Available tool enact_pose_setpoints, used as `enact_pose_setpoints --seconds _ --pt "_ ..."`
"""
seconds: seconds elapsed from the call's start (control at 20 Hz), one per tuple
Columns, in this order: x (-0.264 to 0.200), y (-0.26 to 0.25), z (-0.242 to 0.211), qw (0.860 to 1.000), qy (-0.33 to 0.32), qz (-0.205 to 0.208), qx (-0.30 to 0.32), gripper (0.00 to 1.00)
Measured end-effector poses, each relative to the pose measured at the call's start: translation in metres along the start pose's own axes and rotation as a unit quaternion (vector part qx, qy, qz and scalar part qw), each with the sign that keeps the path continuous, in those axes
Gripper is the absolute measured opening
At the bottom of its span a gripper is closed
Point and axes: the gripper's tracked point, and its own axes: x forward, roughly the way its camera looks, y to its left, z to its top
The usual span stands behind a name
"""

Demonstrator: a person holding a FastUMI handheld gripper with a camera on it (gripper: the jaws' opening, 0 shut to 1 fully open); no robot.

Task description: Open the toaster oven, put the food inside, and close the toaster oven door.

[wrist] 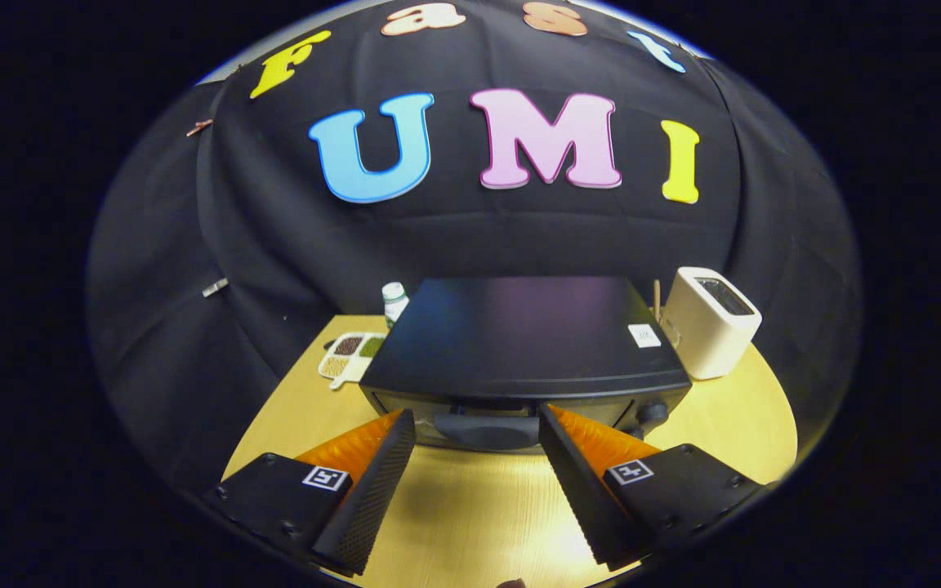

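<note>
Gripper view: the gripper (477,420) has its two fingers spread wide apart, holding nothing, with bare tabletop showing between them. Their tips reach up to the front of the toaster oven (519,343), one on each side of its door handle (487,430); whether they touch the front cannot be told. The oven is a dark box standing on a round wooden table (470,523), and its door is shut. A knob (652,412) sits on the oven's front, just beyond the right fingertip, and a small white sticker (644,336) lies on its top. To the oven's right stands a cream-coloured toaster (711,322), close beside it. To the oven's left lies a divided tray (348,357) with small portions of food in its compartments, and behind that tray stands a white bottle (394,300) with a green band.
</note>
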Motion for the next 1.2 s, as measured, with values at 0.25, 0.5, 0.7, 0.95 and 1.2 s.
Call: enact_pose_setpoints --seconds 0.25,0.5,0.7,0.95,1.2 --pt "-0.044 -0.010 0.048 0.997 -0.072 0.015 -0.026 0.99" --pt "-0.095 -0.040 0.099 0.990 -0.133 0.019 -0.037 0.98" --pt "-0.132 -0.085 0.138 0.983 -0.178 0.004 -0.034 0.98" --pt "-0.172 -0.150 0.173 0.976 -0.215 -0.016 -0.017 0.98" --pt "-0.202 -0.209 0.198 0.969 -0.245 -0.029 -0.005 0.98"
